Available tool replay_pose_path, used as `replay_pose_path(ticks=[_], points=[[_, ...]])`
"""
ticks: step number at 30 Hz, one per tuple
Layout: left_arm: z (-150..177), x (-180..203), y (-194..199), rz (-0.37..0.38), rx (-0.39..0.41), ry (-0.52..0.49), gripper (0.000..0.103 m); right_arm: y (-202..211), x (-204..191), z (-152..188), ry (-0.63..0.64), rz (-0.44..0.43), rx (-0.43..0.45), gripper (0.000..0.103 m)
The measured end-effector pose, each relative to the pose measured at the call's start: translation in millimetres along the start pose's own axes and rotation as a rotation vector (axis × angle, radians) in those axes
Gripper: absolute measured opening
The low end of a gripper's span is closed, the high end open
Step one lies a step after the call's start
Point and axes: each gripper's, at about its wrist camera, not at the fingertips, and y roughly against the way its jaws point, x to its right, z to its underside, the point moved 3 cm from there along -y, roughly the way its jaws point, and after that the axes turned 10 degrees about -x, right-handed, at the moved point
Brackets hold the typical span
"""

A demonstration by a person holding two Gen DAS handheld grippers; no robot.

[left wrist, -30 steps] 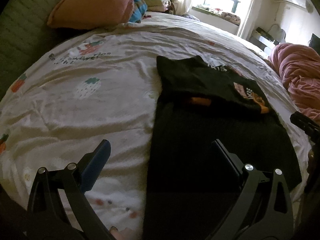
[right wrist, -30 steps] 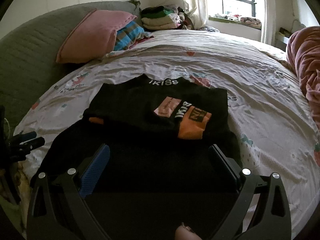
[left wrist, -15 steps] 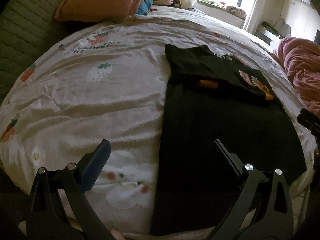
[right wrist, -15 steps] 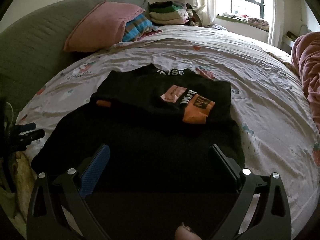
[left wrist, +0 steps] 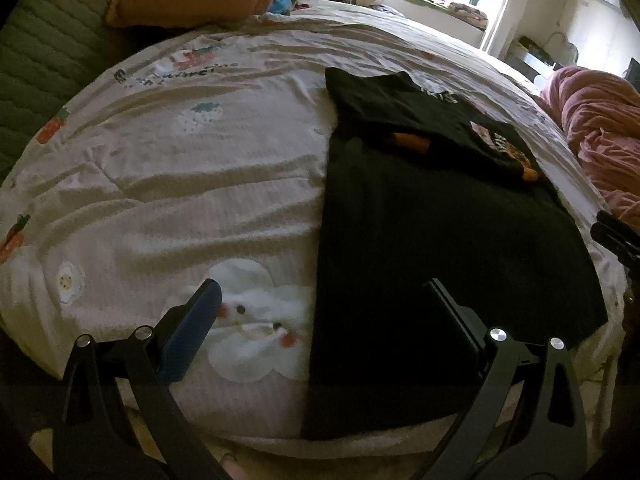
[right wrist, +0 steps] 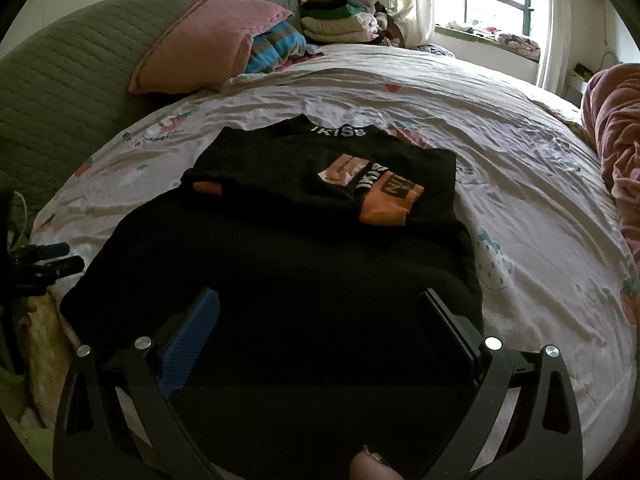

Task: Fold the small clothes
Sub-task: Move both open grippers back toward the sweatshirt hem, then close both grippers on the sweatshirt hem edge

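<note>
A black garment [left wrist: 432,248] [right wrist: 288,264] with orange and pink patches lies flat on the bed, its sleeves folded in across the chest and its hem at the near edge. My left gripper [left wrist: 320,300] hangs open above the garment's left hem edge, one finger over the sheet and one over the cloth. My right gripper [right wrist: 318,308] is open over the hem's middle, holding nothing. The left gripper's tip [right wrist: 48,258] shows at the left of the right wrist view, and the right gripper's tip [left wrist: 616,236] shows at the right of the left wrist view.
The white printed sheet [left wrist: 180,168] covers the bed. A pink pillow [right wrist: 208,40] and striped cloth lean on the grey quilted headboard [right wrist: 64,76]. Folded clothes [right wrist: 340,20] are stacked at the back. A pink blanket [right wrist: 616,128] is bunched on the right. A fingertip [right wrist: 368,468] shows at the bottom.
Both grippers have drawn back toward the near edge of the bed; the garment's hem and the bed edge have come into view. The garment has not moved.
</note>
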Motion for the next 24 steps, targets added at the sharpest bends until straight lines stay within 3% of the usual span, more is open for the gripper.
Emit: replay_pose_path(ticks=[5,8,10,13,24], points=[[9.4,0.3,0.2,0.033,-0.015,0.004,0.093,2.8,2.5,6.2,0.001,0.008,-0.005,0.098],[15.8,0.5,1.3,0.077,-0.025,0.013,0.08,4.7,4.6,9.4,-0.001,0.011,-0.005,0.098],[20.2,1.1,2.2,0.092,-0.031,0.015,0.066,5.4,6.2,11.5,-0.003,0.012,-0.005,0.098],[25.4,1.4,1.7,0.111,-0.046,0.018,0.056,5.1,7.0,13.6,-0.004,0.012,-0.008,0.098],[36.4,6.1,-11.3,0.142,-0.103,0.021,0.056,3.1,5.1,30.2,0.016,-0.014,-0.047,0.098]])
